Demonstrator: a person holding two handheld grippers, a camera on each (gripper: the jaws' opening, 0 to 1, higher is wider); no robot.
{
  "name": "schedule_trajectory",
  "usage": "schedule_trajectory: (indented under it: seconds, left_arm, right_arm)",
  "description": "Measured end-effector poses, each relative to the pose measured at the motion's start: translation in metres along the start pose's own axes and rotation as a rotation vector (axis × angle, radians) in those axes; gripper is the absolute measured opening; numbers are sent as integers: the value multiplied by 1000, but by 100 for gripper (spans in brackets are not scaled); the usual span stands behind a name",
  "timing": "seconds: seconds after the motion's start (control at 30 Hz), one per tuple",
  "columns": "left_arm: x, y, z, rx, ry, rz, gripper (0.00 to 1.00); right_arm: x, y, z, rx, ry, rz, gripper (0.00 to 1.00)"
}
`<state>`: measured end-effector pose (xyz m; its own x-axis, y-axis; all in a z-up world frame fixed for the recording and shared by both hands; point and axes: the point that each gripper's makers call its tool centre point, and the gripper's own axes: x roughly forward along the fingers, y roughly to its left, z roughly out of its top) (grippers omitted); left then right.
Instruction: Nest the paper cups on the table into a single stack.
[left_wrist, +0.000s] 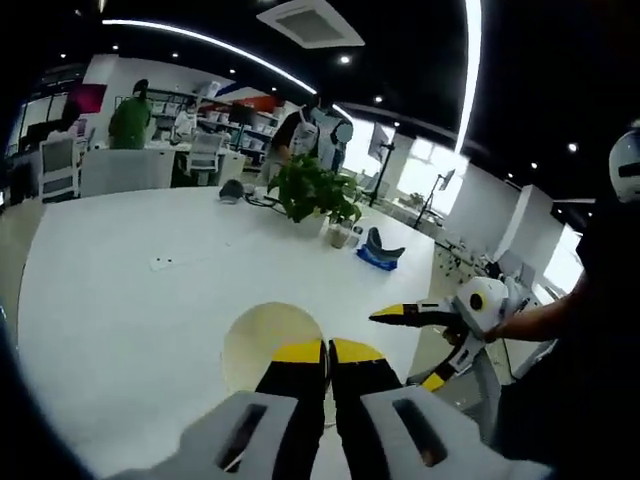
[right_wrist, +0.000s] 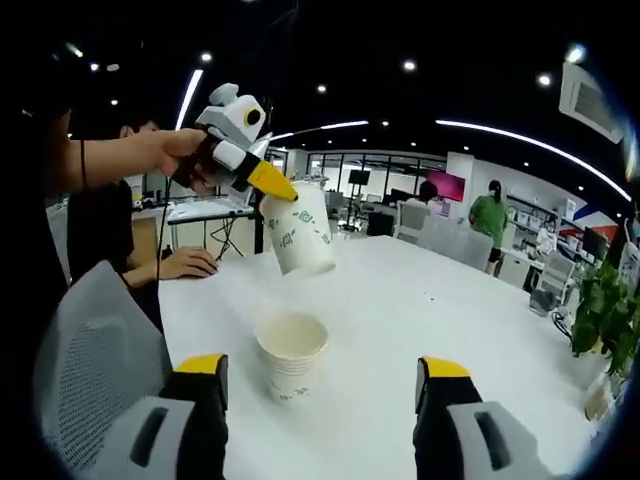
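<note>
- Upper left of the right gripper view: my left gripper (right_wrist: 272, 183) pinches a paper cup (right_wrist: 299, 231) by its rim, held tilted above the cup stack (right_wrist: 291, 357) on the white table (right_wrist: 420, 310).
- Bottom of that view: my right gripper (right_wrist: 322, 370) has its jaws spread wide, nothing between them.

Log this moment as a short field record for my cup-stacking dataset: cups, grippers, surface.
held cup: paper cup, tilted, lifted above the stack, pinched at its rim
holder: left gripper, shut on the held cup
stack: nested paper cups, upright on the white table, mouth open
right gripper: right gripper, jaws wide apart, holding nothing, stack between and beyond them
other items: potted plant and blue object farther along the table
status: held cup not yet nested
</note>
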<state>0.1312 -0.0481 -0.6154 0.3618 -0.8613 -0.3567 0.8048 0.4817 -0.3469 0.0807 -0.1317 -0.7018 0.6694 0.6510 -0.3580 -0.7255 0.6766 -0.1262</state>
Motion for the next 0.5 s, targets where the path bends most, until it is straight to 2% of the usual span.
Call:
schedule_trajectory:
  seconds: [0.23,0.5]
  left_arm:
    - [10,-24,-16,61,63,-10,0]
    - [18,-53,-24,106,105,-68,0]
  right_arm:
    - [5,14,6,-19,2,36,70]
    - [8,22,9,-34,7,49,62]
